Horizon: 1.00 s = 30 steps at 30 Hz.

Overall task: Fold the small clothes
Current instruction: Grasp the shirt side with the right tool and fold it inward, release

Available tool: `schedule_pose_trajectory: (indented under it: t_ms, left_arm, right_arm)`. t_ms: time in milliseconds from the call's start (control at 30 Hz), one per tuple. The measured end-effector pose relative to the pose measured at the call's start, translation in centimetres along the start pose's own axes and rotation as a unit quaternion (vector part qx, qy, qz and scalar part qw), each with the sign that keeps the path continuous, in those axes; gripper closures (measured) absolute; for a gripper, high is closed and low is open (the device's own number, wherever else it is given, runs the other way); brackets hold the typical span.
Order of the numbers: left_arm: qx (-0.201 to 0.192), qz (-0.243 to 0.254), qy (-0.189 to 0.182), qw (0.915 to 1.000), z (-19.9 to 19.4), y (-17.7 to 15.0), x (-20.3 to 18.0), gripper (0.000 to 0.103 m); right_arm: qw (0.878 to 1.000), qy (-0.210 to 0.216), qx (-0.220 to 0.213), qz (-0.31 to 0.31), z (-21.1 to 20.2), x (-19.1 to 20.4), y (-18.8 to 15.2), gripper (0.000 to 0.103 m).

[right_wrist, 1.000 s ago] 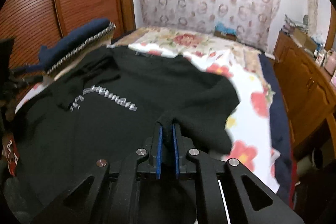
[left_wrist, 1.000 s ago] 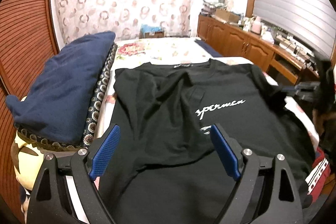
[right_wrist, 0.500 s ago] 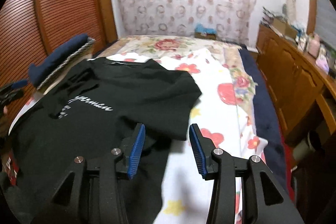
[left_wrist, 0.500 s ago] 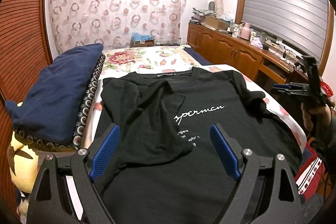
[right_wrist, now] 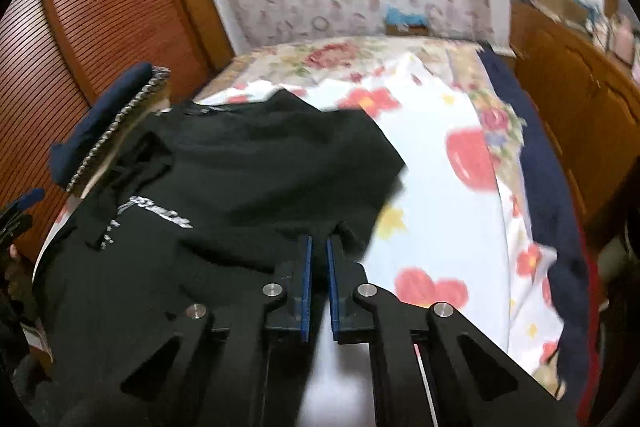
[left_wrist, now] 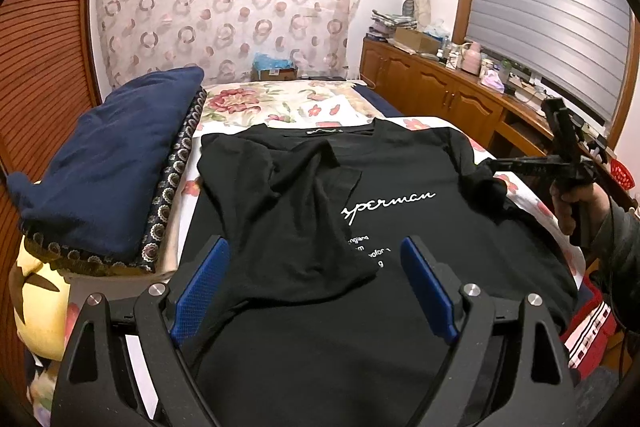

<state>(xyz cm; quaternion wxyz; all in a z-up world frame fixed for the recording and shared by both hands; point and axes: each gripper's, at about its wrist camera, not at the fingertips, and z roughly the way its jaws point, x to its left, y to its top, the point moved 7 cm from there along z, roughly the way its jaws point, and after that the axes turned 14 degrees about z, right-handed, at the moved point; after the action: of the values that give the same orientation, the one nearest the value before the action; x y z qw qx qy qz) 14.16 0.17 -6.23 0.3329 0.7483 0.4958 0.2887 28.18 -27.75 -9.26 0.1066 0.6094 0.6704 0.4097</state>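
A black T-shirt [left_wrist: 420, 163] with white script lies face up on the bed, and its left sleeve [left_wrist: 280, 207] is folded in over the chest. My left gripper [left_wrist: 314, 243] hangs open above the shirt's lower half, its blue pads wide apart and clear of the cloth. In the right wrist view the same T-shirt [right_wrist: 260, 167] spreads to the left. My right gripper [right_wrist: 318, 239] is shut, its tips pinching the edge of the right sleeve. From the left wrist view that right gripper [left_wrist: 490, 163] reaches the sleeve from the right, held by a hand.
A folded navy blanket stack [left_wrist: 100, 155] lies along the shirt's left side. The floral sheet [right_wrist: 440, 207] is bare to the right of the shirt. A wooden cabinet [left_wrist: 440, 95] with clutter runs along the right wall. Louvred wooden doors [right_wrist: 80, 27] stand on the left.
The right gripper let go of the sleeve, opened beside it, then shut on the sleeve's edge again. The left gripper stayed open and hardly moved.
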Motion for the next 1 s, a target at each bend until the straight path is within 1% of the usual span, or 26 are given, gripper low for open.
schedule_pose_trajectory:
  t_ms: [33, 200, 300, 433, 500, 533, 567, 600, 667, 733, 833, 867, 900, 933, 1000]
  left_arm:
    - [0.000, -0.001, 0.000, 1.0000, 0.0, -0.1, 0.0, 0.015]
    - [0.002, 0.000, 0.000, 1.0000, 0.0, -0.3, 0.1, 0.015]
    - [0.001, -0.001, 0.000, 1.0000, 0.0, -0.3, 0.1, 0.015]
    - [-0.002, -0.006, 0.005, 1.0000, 0.0, -0.5, 0.4, 0.015]
    - [-0.001, -0.010, 0.007, 0.9999, 0.0, -0.6, 0.6, 0.015]
    - [-0.001, -0.012, 0.007, 0.9999, 0.0, -0.7, 0.7, 0.015]
    - [-0.001, -0.012, 0.007, 0.9999, -0.1, -0.8, 0.8, 0.015]
    - [-0.002, -0.012, 0.008, 0.9999, -0.3, -0.8, 0.9, 0.015]
    - [-0.002, -0.012, 0.009, 0.9999, -0.4, -0.9, 1.1, 0.015]
    - [-0.003, -0.013, 0.010, 0.9999, -0.6, -0.9, 1.3, 0.015]
    - [-0.005, -0.017, 0.011, 0.9998, -0.5, -1.0, 1.5, 0.015]
    - [-0.006, -0.019, 0.010, 0.9997, -0.6, -1.0, 1.5, 0.015]
    - [-0.007, -0.021, 0.009, 0.9997, -0.5, -1.1, 1.4, 0.015]
    - [-0.007, -0.022, 0.006, 0.9997, -0.5, -1.2, 1.3, 0.015]
    - [-0.006, -0.022, 0.003, 0.9997, -0.3, -1.3, 1.1, 0.015]
  right_arm:
    - [1.000, 0.009, -0.002, -0.010, -0.2, 0.8, 0.3, 0.100]
    - [0.998, 0.019, -0.023, -0.050, -0.4, 4.4, 1.6, 0.100]
    - [0.996, 0.038, -0.032, -0.073, -0.2, 7.5, 2.5, 0.100]
    - [0.992, 0.067, -0.035, -0.103, 1.2, 11.6, 3.3, 0.100]
    - [0.989, 0.086, -0.035, -0.118, 2.3, 13.6, 3.2, 0.100]
    - [0.988, 0.088, -0.037, -0.125, 2.7, 14.3, 3.0, 0.100]
    - [0.988, 0.082, -0.040, -0.125, 3.4, 14.5, 3.0, 0.096]
    - [0.989, 0.079, -0.040, -0.118, 3.8, 14.5, 3.0, 0.090]
    - [0.991, 0.088, -0.036, -0.097, 4.0, 14.2, 2.7, 0.081]
    - [0.992, 0.071, -0.039, -0.094, 3.8, 13.1, 2.6, 0.079]
    - [0.995, 0.024, -0.035, -0.092, 3.3, 10.9, 2.0, 0.077]
    - [0.996, 0.013, -0.030, -0.087, 3.1, 10.1, 1.5, 0.073]
    - [0.996, 0.002, -0.026, -0.081, 3.0, 9.3, 1.0, 0.067]
    - [0.997, -0.007, -0.024, -0.077, 2.9, 8.8, 0.2, 0.065]
    - [0.997, -0.025, -0.017, -0.067, 2.8, 7.4, -1.3, 0.064]
